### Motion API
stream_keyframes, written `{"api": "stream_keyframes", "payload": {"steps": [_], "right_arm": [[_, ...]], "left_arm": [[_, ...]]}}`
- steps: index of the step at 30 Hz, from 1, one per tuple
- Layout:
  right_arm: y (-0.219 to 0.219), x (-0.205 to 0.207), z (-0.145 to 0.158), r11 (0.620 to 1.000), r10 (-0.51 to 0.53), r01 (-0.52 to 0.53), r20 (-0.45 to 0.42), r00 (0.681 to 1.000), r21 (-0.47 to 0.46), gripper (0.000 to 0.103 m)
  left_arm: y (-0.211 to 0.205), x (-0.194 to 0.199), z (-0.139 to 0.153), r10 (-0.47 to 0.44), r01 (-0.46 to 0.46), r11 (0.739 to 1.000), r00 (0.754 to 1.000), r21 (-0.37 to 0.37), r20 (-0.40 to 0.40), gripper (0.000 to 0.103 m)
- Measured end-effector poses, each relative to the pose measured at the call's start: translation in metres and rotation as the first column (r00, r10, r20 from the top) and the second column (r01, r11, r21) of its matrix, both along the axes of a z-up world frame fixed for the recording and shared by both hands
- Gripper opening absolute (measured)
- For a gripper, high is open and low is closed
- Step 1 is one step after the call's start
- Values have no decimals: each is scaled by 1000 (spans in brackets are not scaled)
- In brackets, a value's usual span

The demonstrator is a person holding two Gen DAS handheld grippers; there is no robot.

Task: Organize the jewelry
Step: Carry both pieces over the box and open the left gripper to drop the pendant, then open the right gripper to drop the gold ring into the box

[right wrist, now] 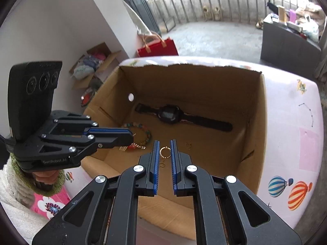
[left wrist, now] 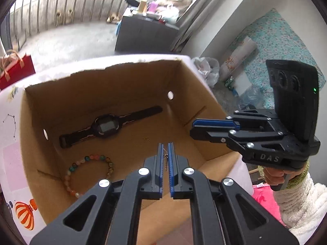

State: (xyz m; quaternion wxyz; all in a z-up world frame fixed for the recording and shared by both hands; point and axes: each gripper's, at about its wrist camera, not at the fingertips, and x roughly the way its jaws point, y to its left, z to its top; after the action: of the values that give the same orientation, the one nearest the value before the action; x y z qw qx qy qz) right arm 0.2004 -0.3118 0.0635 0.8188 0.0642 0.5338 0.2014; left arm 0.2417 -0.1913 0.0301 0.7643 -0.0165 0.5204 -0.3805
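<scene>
Both tools are hanging over an open cardboard box (left wrist: 126,94) whose outside is covered in pale paper printed with hot-air balloons.

The left tool (left wrist: 165,153) is pinching a thin gold chain (left wrist: 166,161) between its blue pads, which are standing almost together; the chain's links are showing in the narrow gap. In the right wrist view, the same chain is trailing from that tool's tip toward a gold ring (right wrist: 165,152).

The right tool (right wrist: 165,151) is gripping the ring, its pads pressing on the ring's two sides. A small gold hook (right wrist: 162,165) is dangling just below the ring.

Lying on the box floor is a black watch (left wrist: 108,126) with its strap spread flat. Near it, toward the box's corner, a bead bracelet (left wrist: 87,173) of orange, green and cream beads is resting in a loop, apart from the watch.

A hand (left wrist: 274,175) in a fluffy white sleeve (left wrist: 300,202) with a green cuff is holding the right tool's grip.

Beyond the box, a red bag (left wrist: 17,69) with tan handles is sitting on the floor, and a dark cabinet (left wrist: 143,34) is standing by a railing.
</scene>
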Motion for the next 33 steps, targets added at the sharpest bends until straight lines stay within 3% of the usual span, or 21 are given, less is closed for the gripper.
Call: {"api": "stream_keyframes", "payload": {"steps": [6,13,16,21,27,33], "right_arm": [[15,19,-35,990,57,-73,-130,990,-118,9],[17,29,-50,984,64,-93,-184,981,-151,9],[18,28,-49,985,60,-89,-185,981,-148,10],[18,29,-46,986,56,-82,-177,983,-143,10],[4,19,-34,986,50,-77,-173,984,-148,10],[3,18,-29,984,28,-53,-143,989,-171,22]], "left_arm": [[-11,48,-42,42,-24,996,977,87,-210,4],[-25,68,-56,95,-46,981,960,189,-262,5],[-21,67,-65,114,-53,976,950,209,-291,13],[-22,70,-69,129,-70,976,949,207,-287,33],[-20,71,-62,159,-101,968,955,231,-251,47],[-8,64,-34,174,-131,958,973,256,-153,59]]}}
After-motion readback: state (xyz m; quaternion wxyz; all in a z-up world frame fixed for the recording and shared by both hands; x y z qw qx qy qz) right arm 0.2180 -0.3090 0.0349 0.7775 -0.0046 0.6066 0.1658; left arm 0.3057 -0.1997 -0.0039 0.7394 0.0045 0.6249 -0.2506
